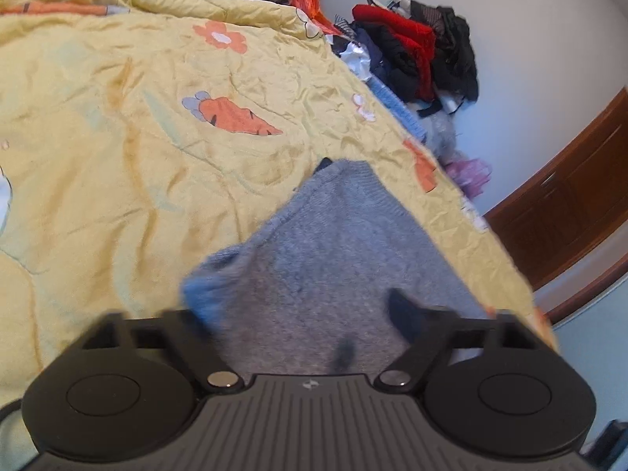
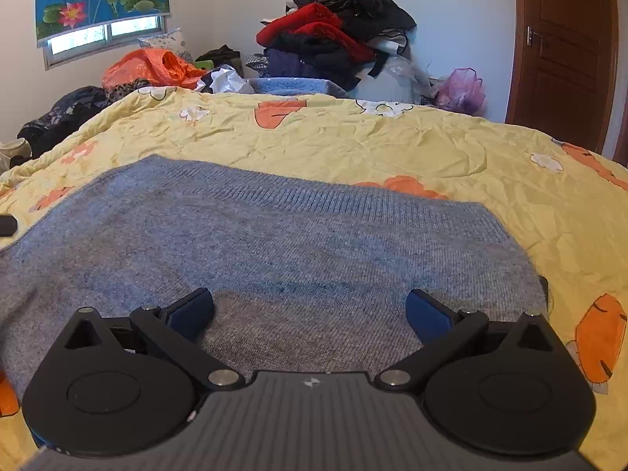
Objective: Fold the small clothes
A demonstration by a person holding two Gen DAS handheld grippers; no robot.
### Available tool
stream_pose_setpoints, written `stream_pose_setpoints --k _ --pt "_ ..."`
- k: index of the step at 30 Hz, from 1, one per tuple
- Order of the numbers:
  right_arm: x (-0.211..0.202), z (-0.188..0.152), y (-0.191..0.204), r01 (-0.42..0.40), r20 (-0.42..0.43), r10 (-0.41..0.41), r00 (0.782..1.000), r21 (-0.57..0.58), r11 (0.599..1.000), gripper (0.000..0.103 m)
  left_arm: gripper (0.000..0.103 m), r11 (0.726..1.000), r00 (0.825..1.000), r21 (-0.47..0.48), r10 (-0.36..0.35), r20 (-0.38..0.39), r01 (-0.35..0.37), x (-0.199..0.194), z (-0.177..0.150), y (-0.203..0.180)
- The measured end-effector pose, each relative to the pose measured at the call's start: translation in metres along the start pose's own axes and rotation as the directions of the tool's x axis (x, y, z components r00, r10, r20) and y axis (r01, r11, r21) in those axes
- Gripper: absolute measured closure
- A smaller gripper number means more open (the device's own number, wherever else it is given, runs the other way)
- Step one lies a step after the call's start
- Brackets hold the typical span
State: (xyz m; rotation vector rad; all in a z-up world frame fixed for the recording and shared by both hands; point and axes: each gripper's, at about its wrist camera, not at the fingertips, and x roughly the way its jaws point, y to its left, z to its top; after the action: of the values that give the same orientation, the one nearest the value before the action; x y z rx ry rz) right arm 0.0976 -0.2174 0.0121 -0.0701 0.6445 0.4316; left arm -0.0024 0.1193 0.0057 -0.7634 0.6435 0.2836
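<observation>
Grey-blue knit sweater (image 2: 255,243) spread on yellow quilt (image 2: 451,149), ribbed hem band toward 12 o'clock in right wrist view, body mostly flat. In left wrist view, same sweater (image 1: 337,243) seen tapering toward 12 o'clock, near edge bunched and blurred at 9 o'clock of the gripper mouth. No finished fold evident; judged early in the task, with sleeves, not clearly visible, and body still to be folded.

Right gripper (image 2: 310,314): blue-padded fingers wide apart, low over sweater's near portion, nothing clamped. Left gripper (image 1: 298,314): fingers apart, right-hand finger visible, left-hand one hidden by blur and fabric; contact with cloth undeterminable.

Sweater: fine knit, soft, slightly pilled, limp; likely to sag if lifted by one edge. Quilt: crinkled cotton, carrot and flower print.

Clothes pile (image 2: 337,35) at 12 o'clock beyond bed. Wooden door (image 2: 565,51) at 2 o'clock. Orange bag (image 2: 153,66) at 11 o'clock.
</observation>
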Motion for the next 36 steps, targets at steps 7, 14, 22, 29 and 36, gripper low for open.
stream_pose_setpoints --k 7,14,22,29,36 --pt "-0.005 -0.003 -0.005 -0.024 0.018 0.023 1.000 0.038 0.999 0.000 0.094 0.996 0.996 -0.046 0.077 -0.053 -0.080 0.006 0.008 0.002" --pt "-0.010 -0.003 -0.019 -0.092 0.050 0.085 0.995 0.143 0.985 0.000 0.097 0.819 0.996 0.572 -0.004 0.088 -0.047 -0.023 -0.051 -0.119" --pt "0.012 0.025 -0.046 -0.439 0.023 0.530 0.848 0.592 0.676 0.000 0.097 0.599 0.999 0.801 -0.029 0.014 0.006 -0.014 -0.141 -0.133" --pt "0.063 0.054 -0.032 -0.410 -0.019 0.558 0.830 0.657 0.632 0.000 0.097 0.658 0.997 0.751 -0.076 -0.008 0.056 -0.029 -0.123 -0.125" --pt "0.105 0.074 -0.026 -0.394 -0.044 0.614 0.788 0.730 0.558 0.001 0.097 0.687 0.992 0.719 -0.123 -0.021 0.100 -0.046 -0.111 -0.123"
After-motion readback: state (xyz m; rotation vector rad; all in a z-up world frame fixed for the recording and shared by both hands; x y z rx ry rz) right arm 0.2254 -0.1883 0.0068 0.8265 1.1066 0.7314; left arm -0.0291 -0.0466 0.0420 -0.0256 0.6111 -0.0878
